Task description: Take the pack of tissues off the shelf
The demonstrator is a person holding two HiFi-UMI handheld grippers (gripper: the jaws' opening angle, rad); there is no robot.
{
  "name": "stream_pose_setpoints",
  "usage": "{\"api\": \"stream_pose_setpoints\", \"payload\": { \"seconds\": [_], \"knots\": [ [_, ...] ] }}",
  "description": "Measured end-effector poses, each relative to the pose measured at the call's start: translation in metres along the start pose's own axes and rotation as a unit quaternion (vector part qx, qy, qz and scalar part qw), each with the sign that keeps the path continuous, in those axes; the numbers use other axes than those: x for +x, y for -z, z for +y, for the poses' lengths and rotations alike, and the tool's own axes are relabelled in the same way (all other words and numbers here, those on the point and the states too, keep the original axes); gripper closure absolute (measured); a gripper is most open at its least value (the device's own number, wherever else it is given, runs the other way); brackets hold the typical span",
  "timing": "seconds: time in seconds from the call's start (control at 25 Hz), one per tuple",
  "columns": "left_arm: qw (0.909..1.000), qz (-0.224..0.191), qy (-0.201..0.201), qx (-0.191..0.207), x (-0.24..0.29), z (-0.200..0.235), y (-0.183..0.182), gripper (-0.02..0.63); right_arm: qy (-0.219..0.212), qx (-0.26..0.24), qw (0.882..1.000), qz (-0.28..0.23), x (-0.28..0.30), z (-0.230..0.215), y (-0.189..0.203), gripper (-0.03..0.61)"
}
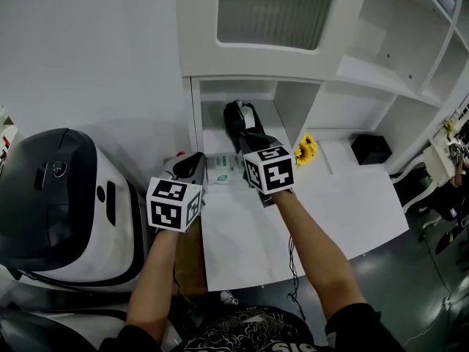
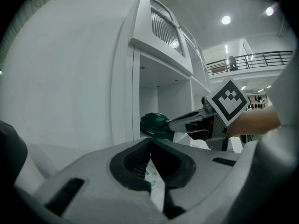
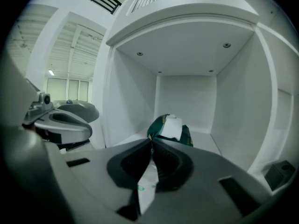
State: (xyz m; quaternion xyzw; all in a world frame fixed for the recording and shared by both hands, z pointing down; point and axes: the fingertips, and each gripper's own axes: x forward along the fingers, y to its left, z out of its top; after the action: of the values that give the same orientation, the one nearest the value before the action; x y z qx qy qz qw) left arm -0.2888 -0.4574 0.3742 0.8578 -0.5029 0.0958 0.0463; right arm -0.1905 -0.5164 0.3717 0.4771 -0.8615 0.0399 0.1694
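Observation:
A dark green tissue pack with white tissue poking from its top stands in the low shelf compartment; it also shows in the left gripper view as the green pack. My right gripper reaches into that compartment. In the right gripper view it is shut, its tips pinching the near corner of the green pack. My left gripper hovers at the desk's left edge beside a white, green-printed pack. Its jaws are closed, and white wrapper shows in the gap below the tips.
The white desk runs out from the shelf unit. Yellow flowers and a black box sit to the right. A large black-and-white machine stands close on the left. More shelves rise at the upper right.

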Motion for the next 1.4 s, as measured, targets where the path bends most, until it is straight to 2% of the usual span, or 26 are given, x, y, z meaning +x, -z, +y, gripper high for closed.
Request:
{"api": "stream_pose_setpoints", "payload": {
  "seconds": [0.84,1.4],
  "knots": [
    [0.9999,0.001,-0.016,0.007,-0.020,-0.036,-0.005,0.606,0.001,0.007,0.997,-0.074,-0.056,-0.005,-0.024,0.571],
    [0.9983,-0.008,-0.053,0.022,-0.061,-0.096,-0.019,0.606,-0.031,0.005,0.991,-0.127,-0.144,0.004,-0.031,0.571]
  ]
}}
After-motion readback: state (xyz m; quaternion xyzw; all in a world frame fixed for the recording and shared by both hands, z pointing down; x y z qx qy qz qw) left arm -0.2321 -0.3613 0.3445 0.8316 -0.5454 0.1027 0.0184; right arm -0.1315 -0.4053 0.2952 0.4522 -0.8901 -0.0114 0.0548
